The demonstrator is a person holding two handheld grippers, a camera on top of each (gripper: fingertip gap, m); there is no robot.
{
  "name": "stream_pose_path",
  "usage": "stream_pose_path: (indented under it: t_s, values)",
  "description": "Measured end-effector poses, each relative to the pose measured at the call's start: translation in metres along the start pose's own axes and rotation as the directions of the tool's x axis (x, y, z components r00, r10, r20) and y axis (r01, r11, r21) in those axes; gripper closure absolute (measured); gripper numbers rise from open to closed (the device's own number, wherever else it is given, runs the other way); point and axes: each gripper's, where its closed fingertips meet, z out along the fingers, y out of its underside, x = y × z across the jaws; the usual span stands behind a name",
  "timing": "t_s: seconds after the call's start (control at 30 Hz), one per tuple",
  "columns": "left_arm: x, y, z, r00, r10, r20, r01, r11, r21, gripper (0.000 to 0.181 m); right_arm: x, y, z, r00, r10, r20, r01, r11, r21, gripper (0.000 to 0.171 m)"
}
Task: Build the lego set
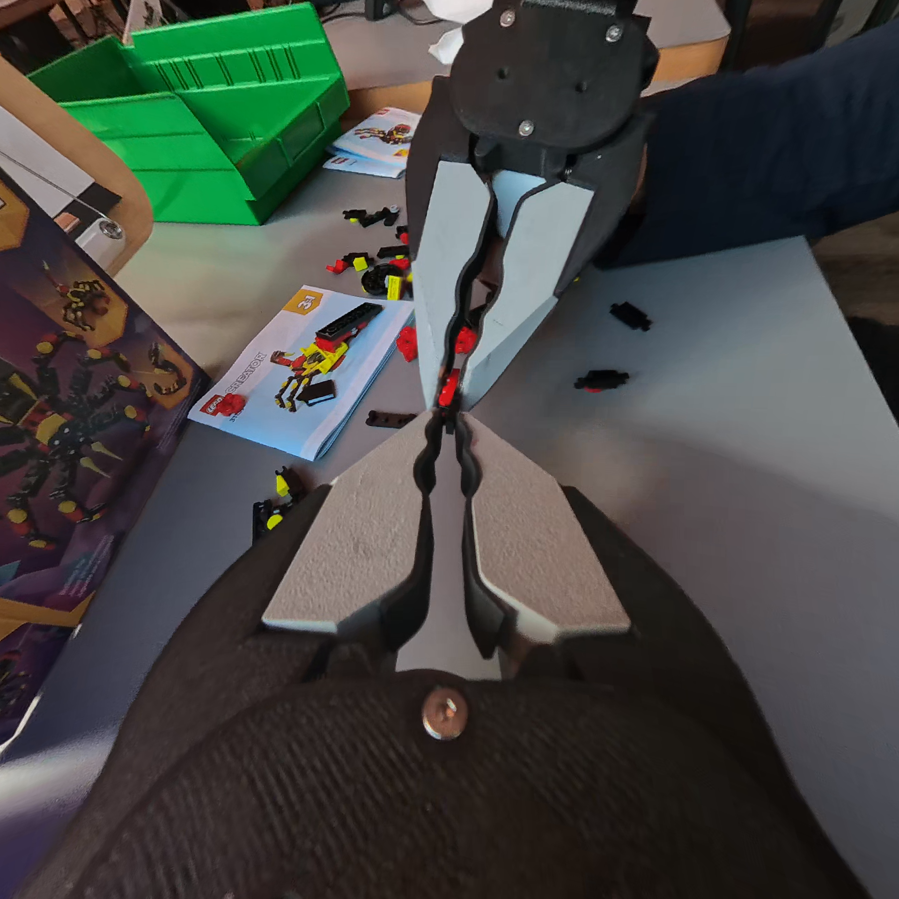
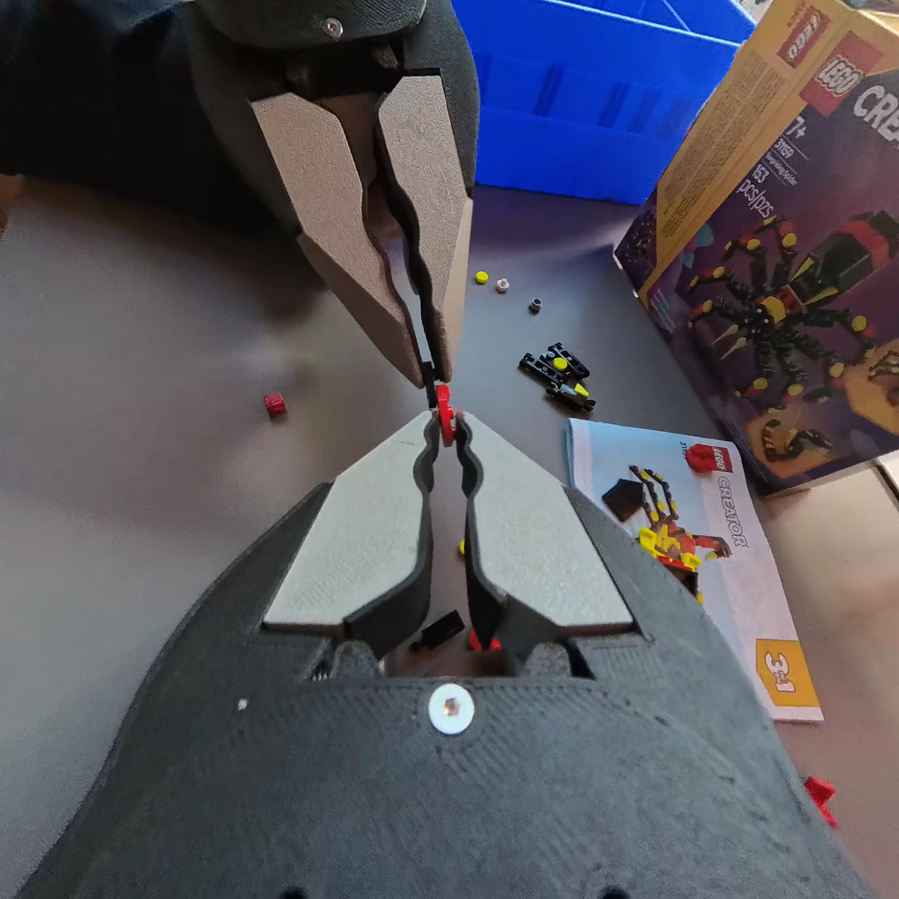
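My left gripper (image 1: 448,422) is shut on a small black piece (image 1: 449,428) at its tips. My right gripper (image 1: 450,401) comes in from the top of the left wrist view, tip to tip with it, shut on a small red piece (image 1: 447,393). The red and black pieces touch above the grey table. In the right wrist view my right gripper (image 2: 445,417) holds the red piece (image 2: 443,408), and the left gripper (image 2: 433,377) above it holds the thin black piece (image 2: 430,389). A dark sleeve (image 1: 778,146) is behind the right gripper.
Loose black, red and yellow pieces (image 1: 379,272) lie past an instruction booklet (image 1: 311,369). Green bins (image 1: 204,112) stand at the back left and the set's box (image 1: 73,389) at the left. Two black pieces (image 1: 630,315) lie right. A blue bin (image 2: 584,97), a black-yellow sub-assembly (image 2: 559,369) and a red brick (image 2: 275,404) also show. Less than 4 cm separates the two grippers' tips.
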Motion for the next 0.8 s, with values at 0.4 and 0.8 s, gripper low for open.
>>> stream_pose_path:
  t_s: [0.4,0.8]
  values:
    - [0.011,-0.003,-0.012,0.918,0.382,0.111,-0.376,0.924,-0.067,0.179,-0.013,-0.011,0.001,0.971,0.177,0.158,-0.186,0.981,0.046,0.168]
    - [0.048,0.025,-0.006,0.940,0.304,-0.153,-0.324,0.938,-0.125,0.179,0.023,-0.022,0.002,0.834,-0.387,-0.393,0.353,0.922,-0.160,0.169]
